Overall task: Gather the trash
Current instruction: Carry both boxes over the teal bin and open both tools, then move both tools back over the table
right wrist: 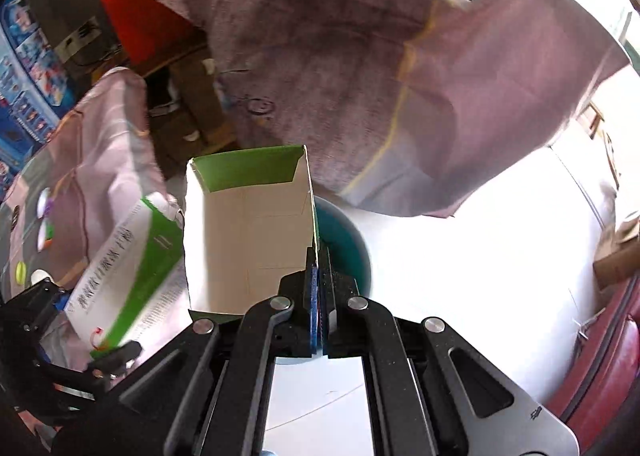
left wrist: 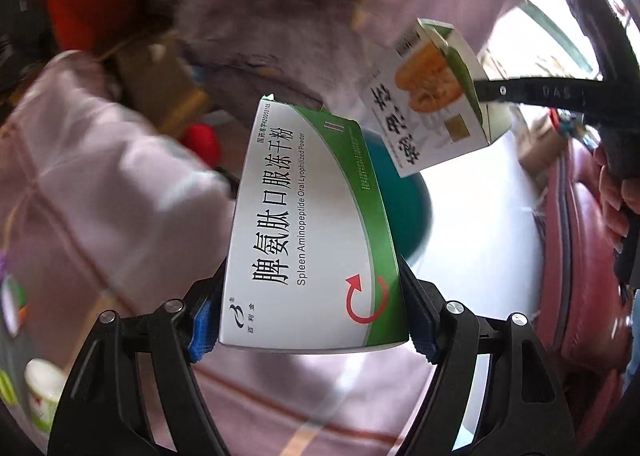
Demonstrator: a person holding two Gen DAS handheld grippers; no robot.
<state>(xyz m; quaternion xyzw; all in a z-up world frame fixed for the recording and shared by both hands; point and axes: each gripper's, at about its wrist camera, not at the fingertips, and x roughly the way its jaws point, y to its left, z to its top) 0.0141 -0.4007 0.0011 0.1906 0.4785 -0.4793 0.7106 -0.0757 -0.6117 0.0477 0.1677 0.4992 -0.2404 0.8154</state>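
I have the green-and-white medicine box (left wrist: 312,232) clamped across its width in my left gripper (left wrist: 312,320), held up in the air. My right gripper (right wrist: 320,288) is clenched thin on one wall of the opened carton (right wrist: 248,228), with its open end facing away from me. Both boxes hang close together over the teal bin (right wrist: 348,248), with the mauve cloth (right wrist: 360,76) draped behind.

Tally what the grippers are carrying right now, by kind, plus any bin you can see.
Closed medicine box, in left gripper: 1
Open empty carton, one wall pinched by right gripper: 1
Teal bin, below the boxes: 1
Total: 3
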